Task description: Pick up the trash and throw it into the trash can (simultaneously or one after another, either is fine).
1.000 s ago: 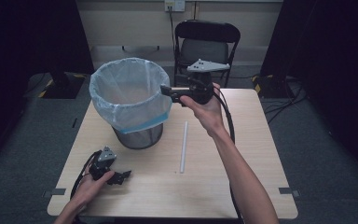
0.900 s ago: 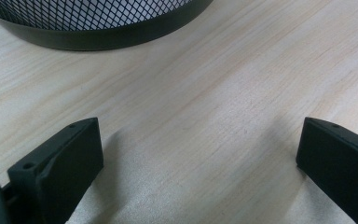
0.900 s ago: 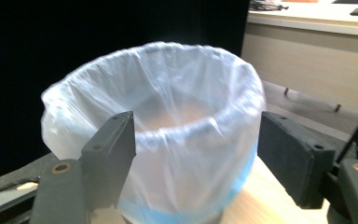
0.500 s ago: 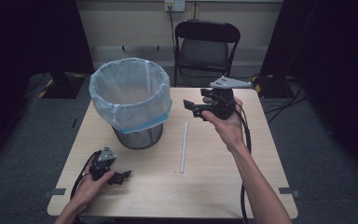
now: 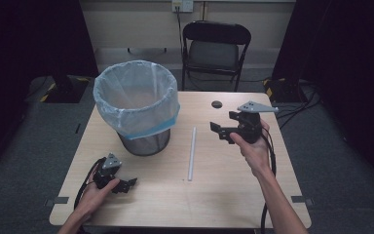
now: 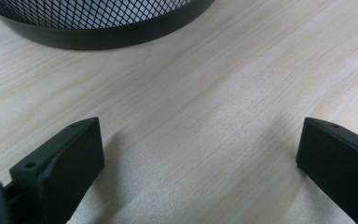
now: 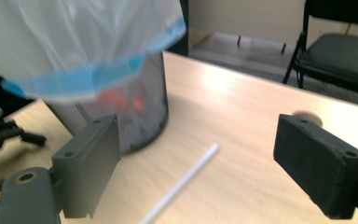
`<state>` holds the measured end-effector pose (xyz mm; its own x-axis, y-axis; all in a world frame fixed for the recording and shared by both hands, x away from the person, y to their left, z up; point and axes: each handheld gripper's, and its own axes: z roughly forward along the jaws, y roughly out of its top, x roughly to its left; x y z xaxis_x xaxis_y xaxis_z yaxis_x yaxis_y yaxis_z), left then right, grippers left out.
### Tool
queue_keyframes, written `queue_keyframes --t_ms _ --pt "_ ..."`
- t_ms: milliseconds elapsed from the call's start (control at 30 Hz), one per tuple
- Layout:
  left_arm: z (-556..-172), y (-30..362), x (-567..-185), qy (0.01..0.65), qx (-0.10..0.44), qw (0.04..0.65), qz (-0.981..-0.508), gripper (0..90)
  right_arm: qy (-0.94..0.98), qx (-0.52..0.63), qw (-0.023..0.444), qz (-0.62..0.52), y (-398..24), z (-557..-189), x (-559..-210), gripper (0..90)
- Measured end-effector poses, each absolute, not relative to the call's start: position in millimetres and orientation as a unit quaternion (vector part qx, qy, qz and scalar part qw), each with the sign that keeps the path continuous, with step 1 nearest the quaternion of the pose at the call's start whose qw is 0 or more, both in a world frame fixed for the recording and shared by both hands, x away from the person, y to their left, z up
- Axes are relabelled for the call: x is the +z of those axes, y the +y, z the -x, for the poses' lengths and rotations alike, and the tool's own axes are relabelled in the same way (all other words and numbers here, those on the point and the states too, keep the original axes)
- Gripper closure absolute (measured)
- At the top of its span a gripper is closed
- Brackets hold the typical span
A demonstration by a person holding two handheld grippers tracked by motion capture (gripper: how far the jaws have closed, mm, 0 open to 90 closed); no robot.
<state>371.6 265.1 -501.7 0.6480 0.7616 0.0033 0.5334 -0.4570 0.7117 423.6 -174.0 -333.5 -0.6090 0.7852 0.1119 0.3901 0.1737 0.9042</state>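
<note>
Right gripper (image 5: 222, 131) above the table's (image 5: 224, 204) right half, jaws just opened wide, empty, beside white straw (image 5: 192, 153). Left gripper (image 5: 126, 185) resting near front-left corner, released, before lined mesh wastebasket (image 5: 137, 105).

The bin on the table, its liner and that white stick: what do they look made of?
The bin looks like black metal mesh: a diamond grid above a solid dark base band. Its liner seems thin translucent plastic film, crinkled, with a blue edge. The white stick is thin, straight and matt, possibly a plastic or paper straw; that stays unclear.
</note>
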Motion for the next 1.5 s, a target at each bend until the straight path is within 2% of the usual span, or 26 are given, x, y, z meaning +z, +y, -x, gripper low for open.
queue_keyframes --t_ms 533,1233,1500 --pt "-371.4 265.0 -501.9 0.387 0.164 0.35 -0.837 0.3 0.751 0.433 0.211 -0.452 -209.8 -396.6 -402.6 14.5" --pt "-370.5 264.5 -501.7 0.393 0.165 0.349 -0.835 0.3 0.771 0.332 0.184 -0.512 -241.5 -377.0 -480.9 15.1" --pt "-370.4 264.5 -501.7 0.393 0.165 0.349 -0.835 0.3 0.77 0.304 0.212 -0.519 -245.0 -377.1 -493.0 15.8"
